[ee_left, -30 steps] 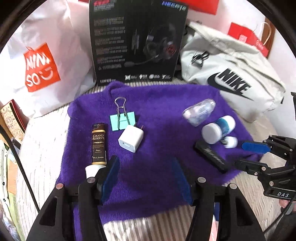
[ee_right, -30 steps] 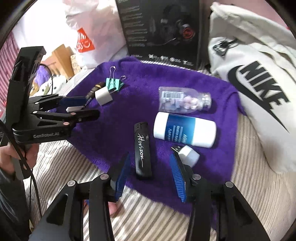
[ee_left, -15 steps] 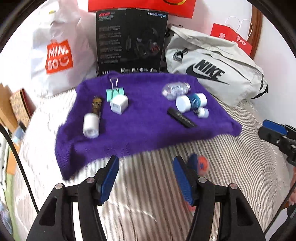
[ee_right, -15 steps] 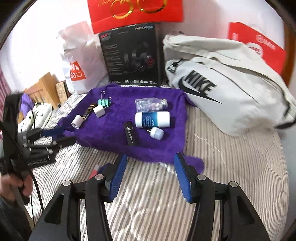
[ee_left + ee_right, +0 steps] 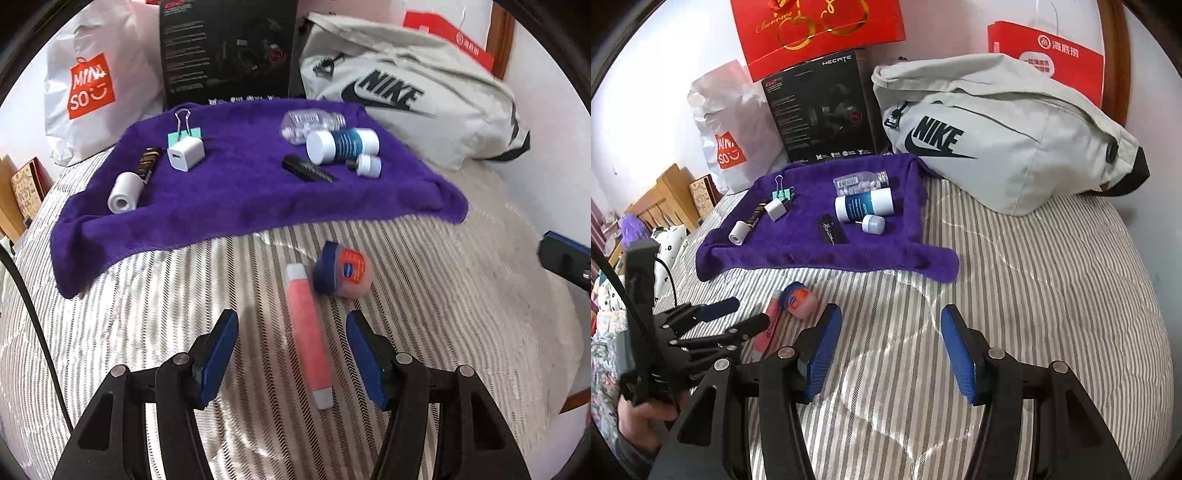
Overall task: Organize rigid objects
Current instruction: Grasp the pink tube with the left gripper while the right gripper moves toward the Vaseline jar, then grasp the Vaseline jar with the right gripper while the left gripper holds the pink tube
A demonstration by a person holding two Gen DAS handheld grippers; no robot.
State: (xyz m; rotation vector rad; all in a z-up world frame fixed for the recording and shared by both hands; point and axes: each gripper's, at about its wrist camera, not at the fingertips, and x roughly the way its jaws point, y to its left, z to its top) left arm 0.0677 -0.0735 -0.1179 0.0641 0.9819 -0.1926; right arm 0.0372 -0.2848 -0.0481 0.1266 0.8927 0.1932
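Lettering: NIKE on bag [image 5: 1008, 147], MINISO on sack [image 5: 92, 88].

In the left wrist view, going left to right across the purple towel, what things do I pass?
White roll → dark gold-label bottle → white charger → black lighter → small white cap.

left hand-held gripper [image 5: 291, 354] agape; right [image 5: 890, 343] opening, empty

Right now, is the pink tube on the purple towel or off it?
Off: the pink tube lies on the striped bedding, short of the purple towel.
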